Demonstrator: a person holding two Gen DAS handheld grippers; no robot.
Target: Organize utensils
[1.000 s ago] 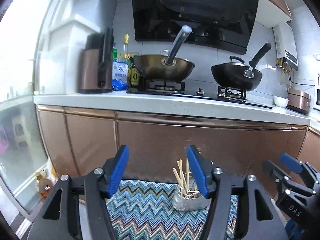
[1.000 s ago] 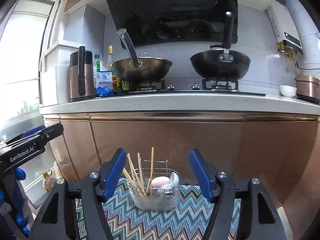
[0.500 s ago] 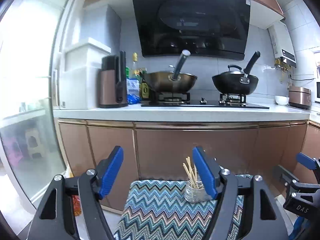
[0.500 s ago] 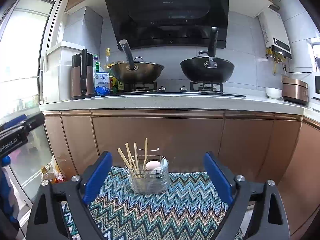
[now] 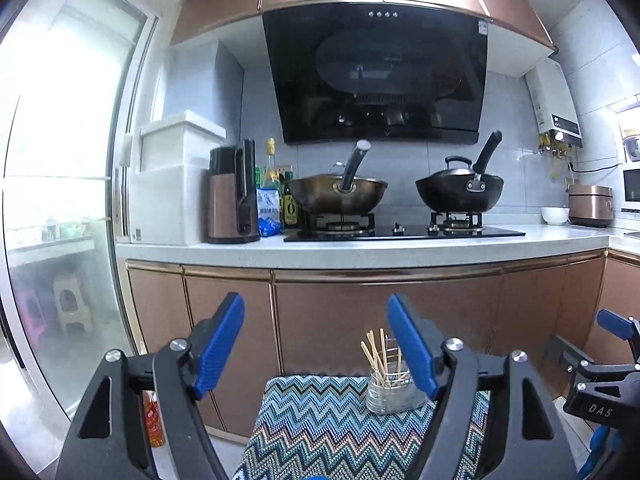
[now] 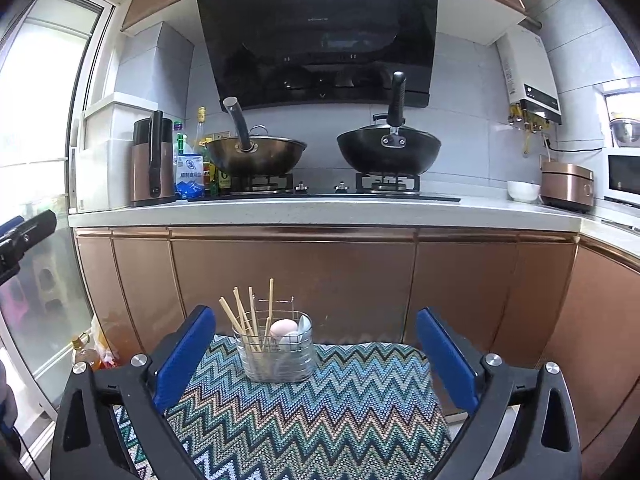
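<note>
A clear wire-rimmed utensil holder [image 6: 277, 350] stands at the far edge of a zigzag-patterned cloth [image 6: 312, 412]. It holds several wooden chopsticks [image 6: 246, 318], a pale spoon bowl [image 6: 283, 327] and a white spoon. It also shows in the left wrist view [image 5: 390, 386], partly behind the right finger. My right gripper [image 6: 316, 354] is open and empty, held back from the holder. My left gripper [image 5: 316, 344] is open and empty, to the left of the holder. The right gripper shows at the left view's right edge [image 5: 600, 364].
Copper cabinet doors [image 6: 320, 280] rise right behind the cloth under a white counter [image 6: 320, 210]. On it are two woks [image 6: 256, 152] [image 6: 388, 148] on a hob, a kettle [image 6: 152, 160] and bottles. An oil bottle [image 6: 84, 350] stands on the floor at the left.
Both grippers have pulled back and risen from the holder, which now looks smaller and farther. The right gripper's jaws have opened wider.
</note>
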